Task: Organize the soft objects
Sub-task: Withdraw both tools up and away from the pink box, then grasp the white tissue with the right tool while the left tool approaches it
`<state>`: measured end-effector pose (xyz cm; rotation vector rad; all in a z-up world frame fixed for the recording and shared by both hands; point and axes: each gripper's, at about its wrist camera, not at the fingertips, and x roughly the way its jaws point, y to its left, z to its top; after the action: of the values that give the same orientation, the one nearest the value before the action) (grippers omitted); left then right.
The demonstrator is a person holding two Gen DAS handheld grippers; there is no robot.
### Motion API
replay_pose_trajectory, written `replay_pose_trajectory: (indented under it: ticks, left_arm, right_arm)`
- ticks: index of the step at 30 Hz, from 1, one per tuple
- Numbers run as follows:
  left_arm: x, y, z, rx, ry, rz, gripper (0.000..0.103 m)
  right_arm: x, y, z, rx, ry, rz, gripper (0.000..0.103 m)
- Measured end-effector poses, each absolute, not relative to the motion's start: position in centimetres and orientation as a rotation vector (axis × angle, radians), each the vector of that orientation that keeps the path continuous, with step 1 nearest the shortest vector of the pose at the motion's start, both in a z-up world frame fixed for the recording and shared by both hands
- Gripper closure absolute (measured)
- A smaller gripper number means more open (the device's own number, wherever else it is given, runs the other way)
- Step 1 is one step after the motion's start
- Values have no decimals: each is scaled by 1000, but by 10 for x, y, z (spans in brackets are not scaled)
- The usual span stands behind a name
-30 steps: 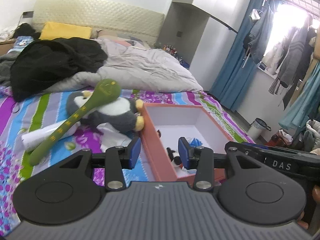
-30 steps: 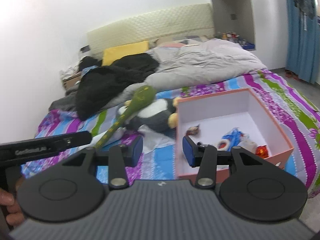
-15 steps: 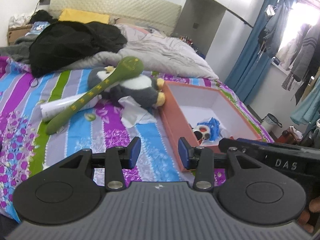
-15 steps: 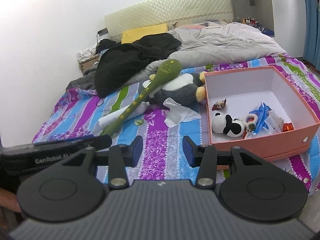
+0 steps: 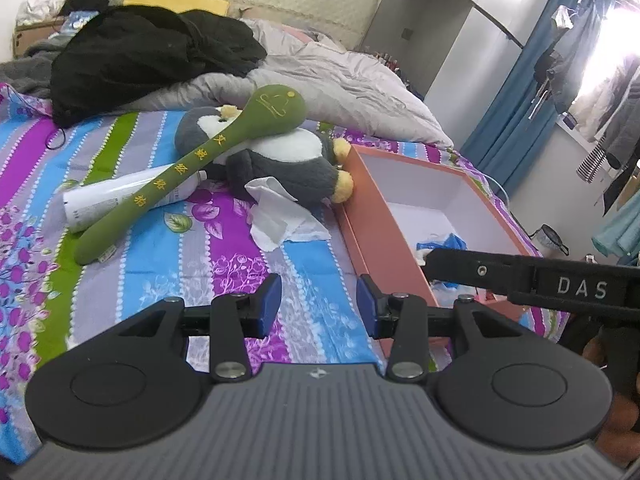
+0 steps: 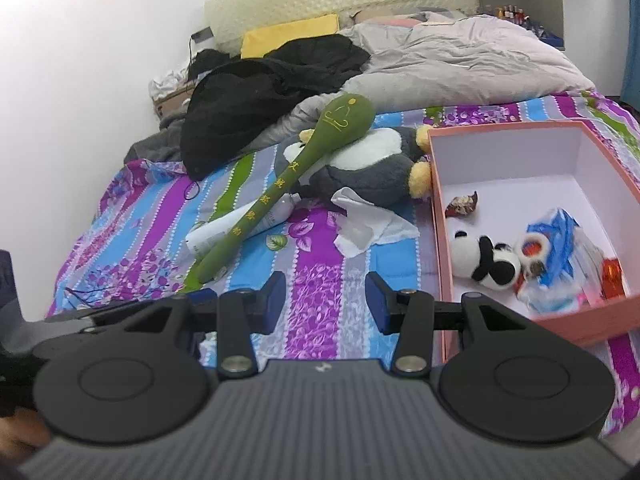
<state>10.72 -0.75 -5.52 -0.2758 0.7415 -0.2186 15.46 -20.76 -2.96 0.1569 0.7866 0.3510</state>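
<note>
- On the left of the striped bed, the green plush stick (image 5: 176, 184) lies across a white bottle (image 5: 120, 199) and leans on the penguin plush (image 5: 280, 160). I think it is light and soft; I would grip its thin handle.
- My left gripper (image 5: 318, 306) and right gripper (image 6: 326, 303) are both spread and hold nothing.
- On the right, the pink box (image 6: 440, 216) holds a small panda plush (image 6: 484, 262).
- Compared with half a second ago, both cameras are closer to the toys.
</note>
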Motion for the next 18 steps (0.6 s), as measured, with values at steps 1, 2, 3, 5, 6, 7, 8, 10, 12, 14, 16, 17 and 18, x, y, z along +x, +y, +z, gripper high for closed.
replay_pose_trajectory:
  ticks: [1,2,3,5,6,7,8,10,12,14,16,17,18]
  left_arm:
    - [115,-7,-58,-282,746,-219,56]
    - [123,-7,-61,-287,753,-220,56]
    - [131,-6,-65,-290,761,-220,56]
    - [150,-6,-74,-293,776,-222,56]
    - [159,-5,-79,-296,783,-224,56]
    - [168,-5,-84,-299,789,-228,56]
    - [178,-5,-89,-301,799,-230,56]
    - [198,-5,-101,-299,816,-234,56]
    - [216,-6,-113,-294,832,-236,56]
    - [236,-7,-128,-304,848,-240,56]
    - [253,-9,-143,-315,862,-240,56]
    - [262,-10,-150,-315,869,-242,56]
    - [270,-11,-157,-311,878,-239,56]
  right_arm:
    - [163,-206,-32,155,796,348,56]
    - [173,-205,-35,158,806,347,56]
    - [181,-204,-38,162,814,346,56]
    - [200,-201,-48,167,836,341,56]
    - [209,-199,-53,167,847,339,56]
    - [220,-197,-58,170,860,338,56]
    - [229,-196,-63,173,871,338,56]
    - [248,-193,-72,179,884,340,56]
    - [264,-189,-83,184,902,342,56]
    - [283,-184,-95,180,924,335,56]
    - [300,-181,-107,177,939,328,56]
    - [308,-180,-113,176,946,320,56]
    - [316,-180,-118,174,954,311,56]
